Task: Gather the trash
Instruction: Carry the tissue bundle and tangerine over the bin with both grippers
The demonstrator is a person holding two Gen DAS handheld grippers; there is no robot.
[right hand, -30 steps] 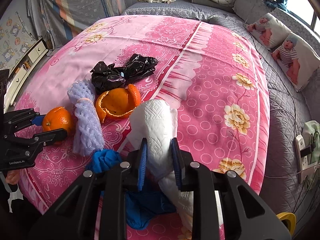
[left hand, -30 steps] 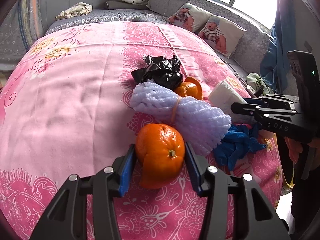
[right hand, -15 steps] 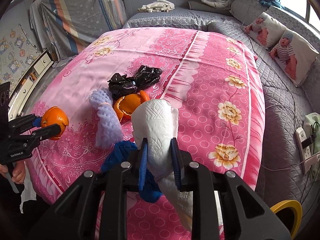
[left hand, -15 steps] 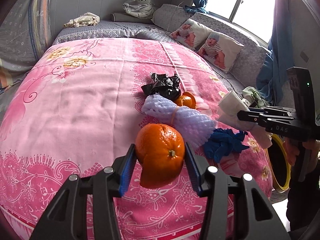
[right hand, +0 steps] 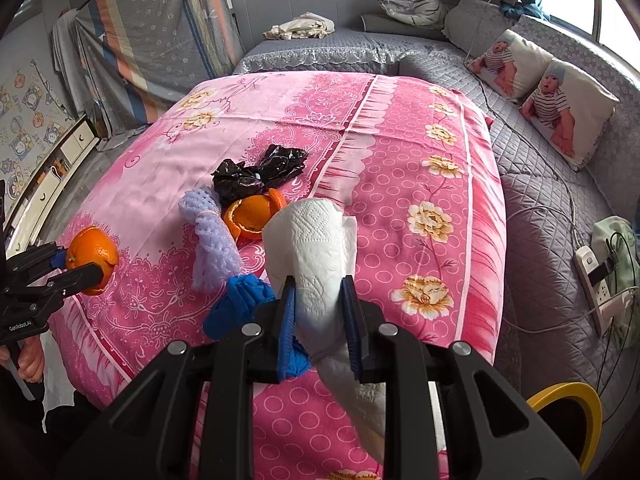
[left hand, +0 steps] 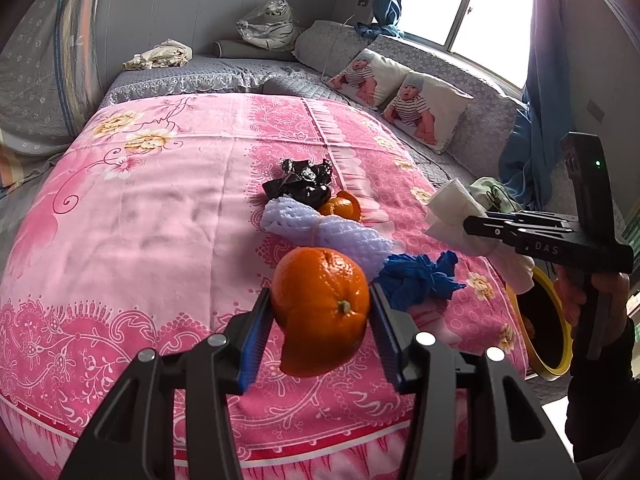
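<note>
My left gripper (left hand: pixel 320 320) is shut on an orange peel shell (left hand: pixel 320 308), held above the pink bedspread (left hand: pixel 160 220); the same orange peel (right hand: pixel 92 256) shows at the left of the right wrist view. My right gripper (right hand: pixel 319 320) is shut on a white paper towel (right hand: pixel 316 248), also lifted off the bed, and the towel (left hand: pixel 452 216) appears at the right in the left wrist view. On the bed lie a lilac foam net (left hand: pixel 324 232), a black plastic bag (left hand: pixel 300 182), another orange peel (right hand: pixel 252 216) and a crumpled blue glove (left hand: pixel 416 276).
A yellow-rimmed bin (left hand: pixel 540 320) stands on the floor at the bed's right side, also at the lower right (right hand: pixel 568 412) in the right wrist view. A power strip with cables (right hand: pixel 596 280) lies on the grey quilt. Printed pillows (left hand: pixel 420 108) line the far side. A person's hand (left hand: pixel 600 292) holds the right gripper.
Both grippers have lifted and pulled back from the bed with the peel and the towel still gripped. The trash on the bed looks smaller, and the yellow bin has come into view.
</note>
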